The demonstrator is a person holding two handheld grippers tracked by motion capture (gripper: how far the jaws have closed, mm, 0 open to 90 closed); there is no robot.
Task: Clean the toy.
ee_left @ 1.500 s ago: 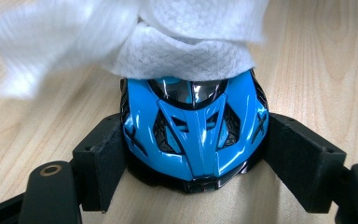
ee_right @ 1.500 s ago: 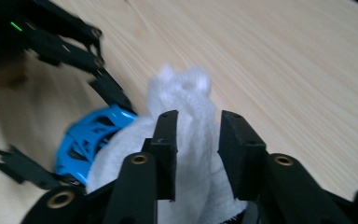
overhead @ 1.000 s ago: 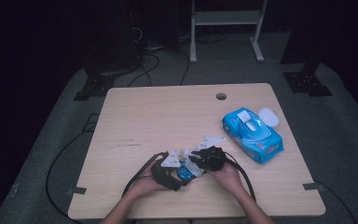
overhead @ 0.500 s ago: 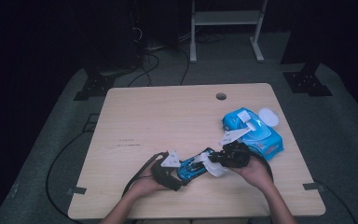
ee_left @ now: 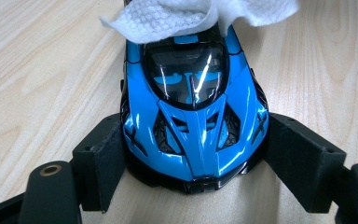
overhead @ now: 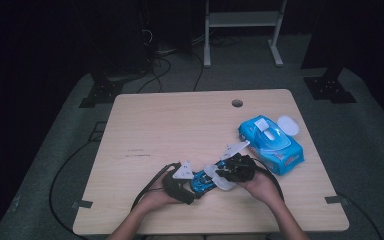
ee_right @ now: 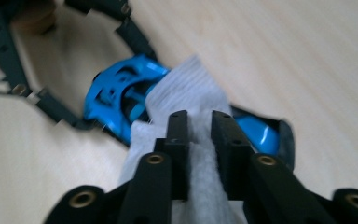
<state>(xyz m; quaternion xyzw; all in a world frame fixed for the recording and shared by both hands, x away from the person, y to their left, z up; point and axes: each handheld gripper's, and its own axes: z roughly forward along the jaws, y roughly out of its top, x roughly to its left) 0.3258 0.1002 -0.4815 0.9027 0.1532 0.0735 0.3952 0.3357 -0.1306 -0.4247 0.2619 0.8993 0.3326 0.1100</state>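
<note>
A shiny blue toy car (ee_left: pixel 193 116) rests on the wooden table (overhead: pixel 180 130), its nose clamped between the pads of my left gripper (ee_left: pixel 196 158). In the high view the car (overhead: pixel 200 181) sits near the front edge, the left gripper (overhead: pixel 182 182) on its left end. My right gripper (ee_right: pixel 195 122) is shut on a white wet wipe (ee_right: pixel 186 102) that lies over the car's far half. The wipe (overhead: pixel 217 177) covers the car's right end in the high view, with the right gripper (overhead: pixel 232 170) just right of it. The same wipe (ee_left: pixel 186 16) drapes over the car's roof.
A blue pack of wet wipes (overhead: pixel 271 142) with its white lid flipped open lies at the table's right side, close behind the right hand. A cable hole (overhead: pixel 237 103) is near the far edge. Black cables trail off the front edge.
The right gripper went out toward the wipe pack and has come back left, laying the wipe over the car. The left gripper has stayed clamped on the car.
</note>
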